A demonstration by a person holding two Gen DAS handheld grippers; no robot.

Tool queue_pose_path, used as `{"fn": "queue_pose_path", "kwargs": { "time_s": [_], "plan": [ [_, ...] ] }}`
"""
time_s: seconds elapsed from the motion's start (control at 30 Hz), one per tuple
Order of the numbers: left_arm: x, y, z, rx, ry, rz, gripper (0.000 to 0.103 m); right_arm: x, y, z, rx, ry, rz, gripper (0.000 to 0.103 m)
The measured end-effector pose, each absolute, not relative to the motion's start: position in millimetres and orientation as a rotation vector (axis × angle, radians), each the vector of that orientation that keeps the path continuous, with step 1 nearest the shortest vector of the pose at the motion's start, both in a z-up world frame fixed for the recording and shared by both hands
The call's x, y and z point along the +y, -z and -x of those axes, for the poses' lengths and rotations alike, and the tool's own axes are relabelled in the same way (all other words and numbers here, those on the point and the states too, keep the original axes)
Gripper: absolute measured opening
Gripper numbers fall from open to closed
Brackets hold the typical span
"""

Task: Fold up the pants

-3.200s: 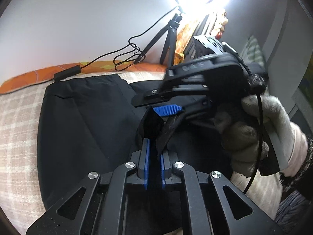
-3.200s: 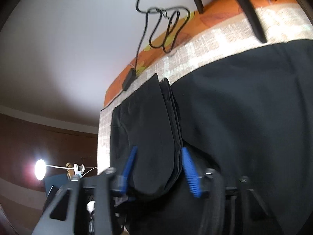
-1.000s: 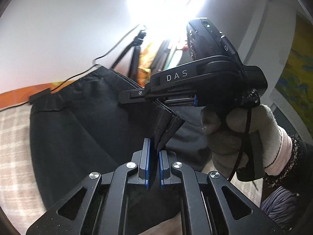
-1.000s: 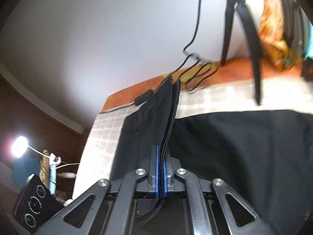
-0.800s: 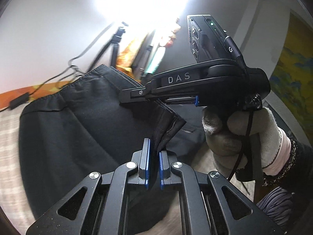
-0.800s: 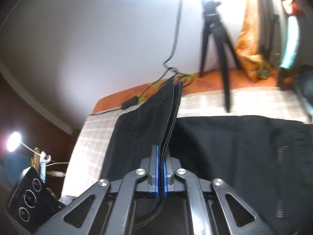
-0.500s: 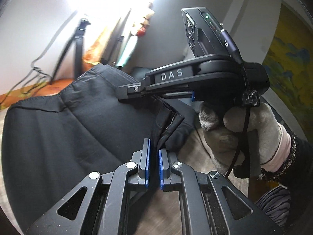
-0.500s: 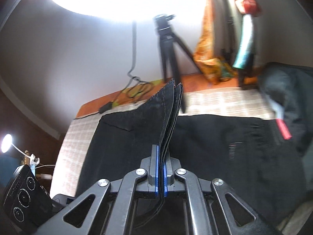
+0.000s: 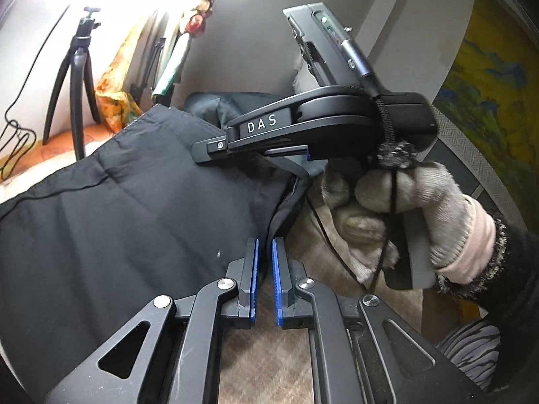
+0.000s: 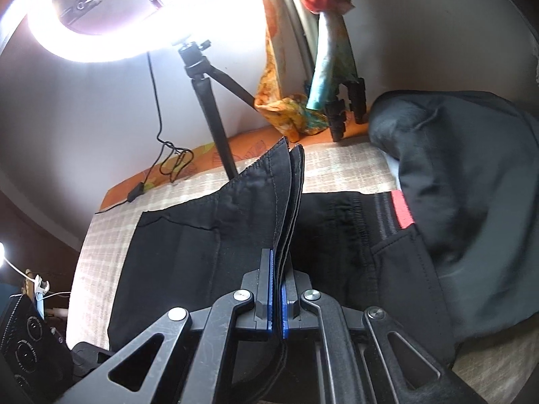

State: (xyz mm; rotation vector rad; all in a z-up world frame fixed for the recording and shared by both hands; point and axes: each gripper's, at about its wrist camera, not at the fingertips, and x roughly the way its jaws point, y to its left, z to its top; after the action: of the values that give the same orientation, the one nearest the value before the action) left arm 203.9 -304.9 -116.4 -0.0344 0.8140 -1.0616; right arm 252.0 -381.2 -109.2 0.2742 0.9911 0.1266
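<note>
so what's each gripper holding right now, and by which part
The right gripper is clamped on the stacked hem edges of the black pants. The left gripper holds nothing; its jaws stand slightly apart.

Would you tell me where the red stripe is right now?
In the right wrist view, the red stripe sits right of centre on the black pants, just under the edge of the dark bag.
</note>
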Motion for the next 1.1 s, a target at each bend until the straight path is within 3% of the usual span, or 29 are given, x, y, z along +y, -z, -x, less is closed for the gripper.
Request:
{"fn": "queue_pose_path", "kwargs": {
  "time_s": [0.37, 0.83, 0.9, 0.93, 1.1],
  "plan": [
    [-212.7, 104.0, -204.4, 0.787, 0.823, -0.012, 0.006, -388.9, 125.2, -255.1, 1.021, -0.101, -0.239, 0.001],
    [-183.7, 173.5, -221.0, 0.926, 0.656, -0.079, 0.008, -378.6, 144.1, -265.7, 1.085, -0.028, -0.107, 0.002],
    [-174.2, 170.2, -220.6, 0.926, 0.644, -0.03, 0.018, -377.7, 138.9, -263.9, 1.082, -0.006, -0.089, 0.007],
    [-169.1, 167.2, -220.2, 0.92, 0.642, -0.004, 0.021, -376.6, 132.5, -261.3, 1.07, 0.009, -0.072, 0.015],
    [-132.1, 156.0, -223.4, 0.91, 0.625, 0.238, 0.053, -359.6, 92.4, -240.2, 0.983, -0.027, -0.02, 0.029]
  ]
}}
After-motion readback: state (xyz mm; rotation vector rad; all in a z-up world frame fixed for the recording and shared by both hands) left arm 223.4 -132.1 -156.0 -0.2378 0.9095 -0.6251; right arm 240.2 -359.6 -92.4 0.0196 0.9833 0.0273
